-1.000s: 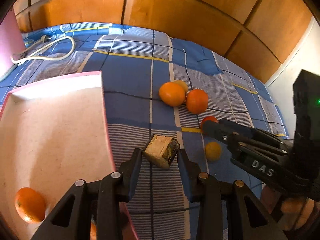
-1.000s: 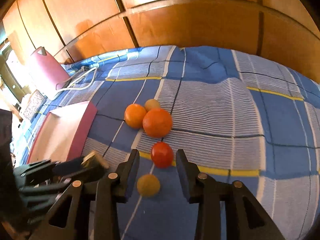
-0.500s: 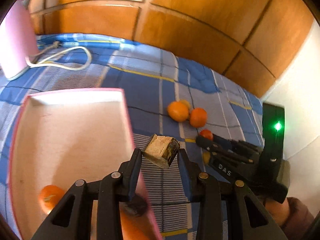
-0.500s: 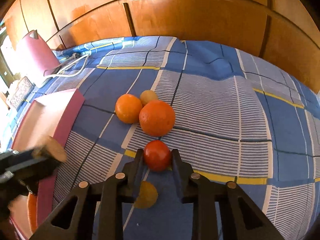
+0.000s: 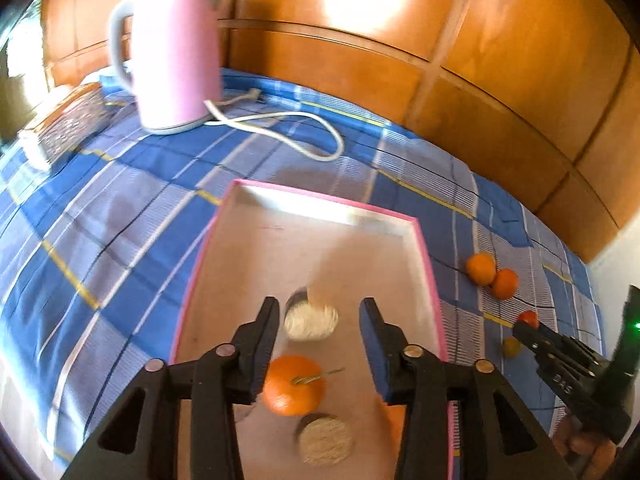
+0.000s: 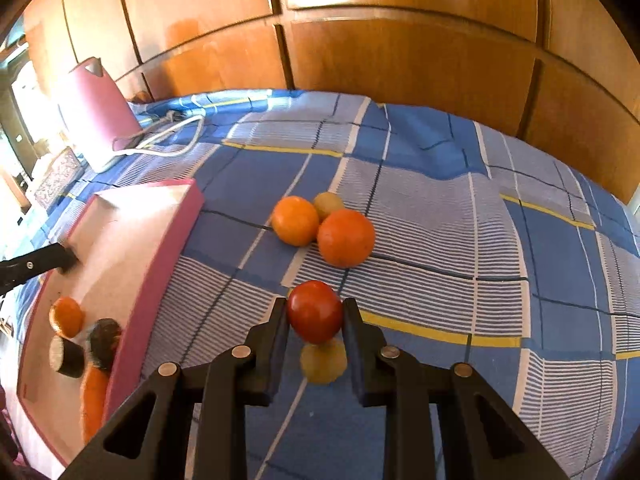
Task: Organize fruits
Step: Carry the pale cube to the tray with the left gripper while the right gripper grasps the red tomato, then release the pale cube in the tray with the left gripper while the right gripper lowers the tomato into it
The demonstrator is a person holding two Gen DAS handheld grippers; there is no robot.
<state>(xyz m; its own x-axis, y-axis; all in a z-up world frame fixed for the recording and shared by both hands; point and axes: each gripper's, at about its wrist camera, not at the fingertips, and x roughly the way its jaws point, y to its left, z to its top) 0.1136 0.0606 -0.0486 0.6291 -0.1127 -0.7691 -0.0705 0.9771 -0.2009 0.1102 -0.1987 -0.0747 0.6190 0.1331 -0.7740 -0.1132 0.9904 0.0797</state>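
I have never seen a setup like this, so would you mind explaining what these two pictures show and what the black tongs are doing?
There is no robot here: a person holds a two-finger gripper in each hand, and a fisheye camera on each one looks forward along its fingers, so each picture shows one gripper's view.

In the left view, the left gripper is open above a pink-rimmed tray. A blurred cut kiwi piece lies between and below its fingers, apparently just let go. An orange and another kiwi piece lie in the tray.

In the right view, the right gripper is shut on a red tomato. Two oranges and small yellowish fruits remain on the blue checked bedsheet. A pink kettle stands behind.
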